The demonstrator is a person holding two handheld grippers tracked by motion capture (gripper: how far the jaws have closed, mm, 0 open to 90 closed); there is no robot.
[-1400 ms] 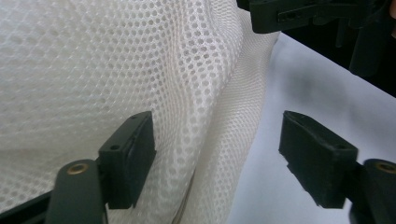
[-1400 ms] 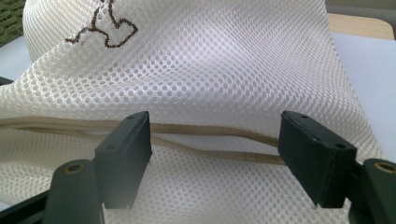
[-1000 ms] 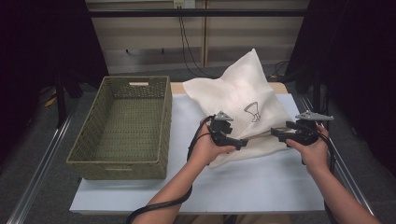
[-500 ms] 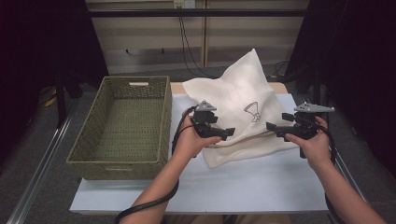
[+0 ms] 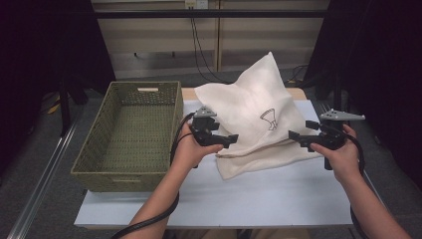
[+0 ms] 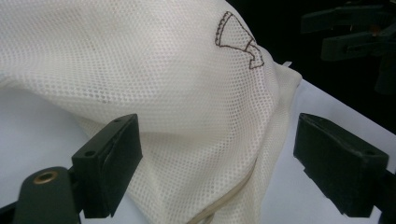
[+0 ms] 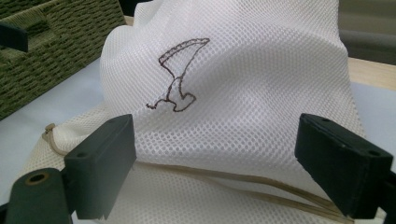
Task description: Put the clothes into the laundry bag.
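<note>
A cream mesh bag [image 5: 249, 99] with a brown stitched mark [image 5: 268, 119] lies puffed up on the white table [image 5: 249, 199]. My left gripper [image 5: 230, 139] is at the bag's left edge and points right, open. My right gripper [image 5: 299, 134] is at the bag's right edge and points left, also open. In the left gripper view the mesh bag [image 6: 163, 70] bulges between the spread jaws of the left gripper [image 6: 219, 158], and the right gripper [image 6: 355, 32] is beyond it. In the right gripper view the bag [image 7: 261, 70] and its tan hem cord [image 7: 233, 179] lie between the wide jaws of the right gripper [image 7: 219, 163].
An empty green woven basket [image 5: 89, 154] stands on the table's left side, next to the bag. The basket's wall [image 7: 46, 51] is at the upper left of the right gripper view. Bare white table lies in front of the bag. Cables hang behind the table.
My left gripper has drawn back to the left, from the bag's front fold to its left edge. The right gripper has barely shifted. Both stay open.
</note>
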